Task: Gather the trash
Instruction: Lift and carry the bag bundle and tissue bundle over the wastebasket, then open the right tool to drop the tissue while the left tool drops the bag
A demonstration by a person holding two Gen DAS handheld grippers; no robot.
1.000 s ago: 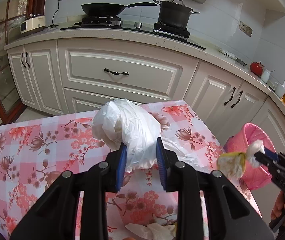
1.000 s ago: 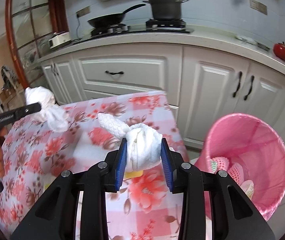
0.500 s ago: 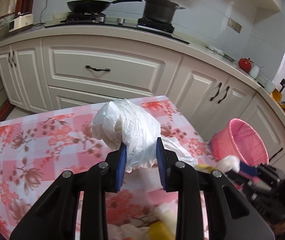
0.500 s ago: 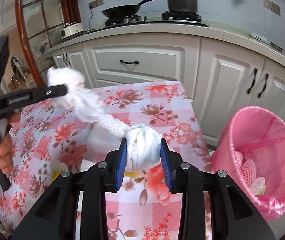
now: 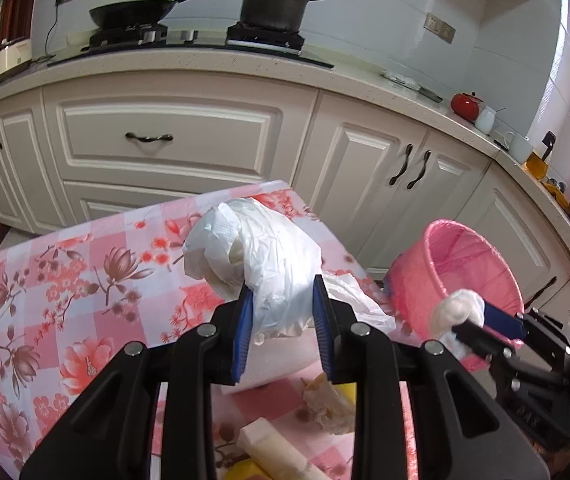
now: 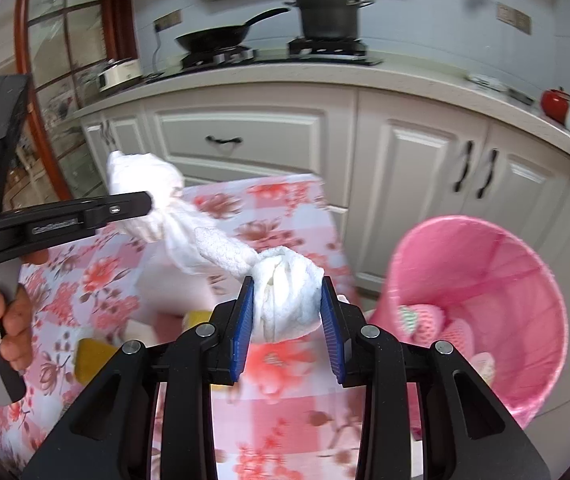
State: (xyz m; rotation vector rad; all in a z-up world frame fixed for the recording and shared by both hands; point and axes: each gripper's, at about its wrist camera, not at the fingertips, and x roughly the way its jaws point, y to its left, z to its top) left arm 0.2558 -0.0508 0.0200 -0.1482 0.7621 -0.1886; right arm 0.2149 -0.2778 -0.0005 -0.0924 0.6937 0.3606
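**Both grippers loaded beside the pink bin**

The left gripper [image 5: 281, 320] was clamped on a crumpled white plastic bag [image 5: 261, 252] above the floral tabletop [image 5: 65, 280]. The right gripper [image 6: 288, 312] pinched a wadded paper towel [image 6: 285, 288], held near the pink bin [image 6: 525, 280] (foam fruit nets lay inside). More scraps [image 5: 325, 404] sat on the cloth below the left gripper

Table [image 5: 65, 280] under pink floral checked cloth. Near edge: white foam sheet [image 5: 277, 364], crumpled brownish wrapper [image 5: 327, 408], pale stick [image 5: 273, 452], yellow scrap [image 6: 91, 358].
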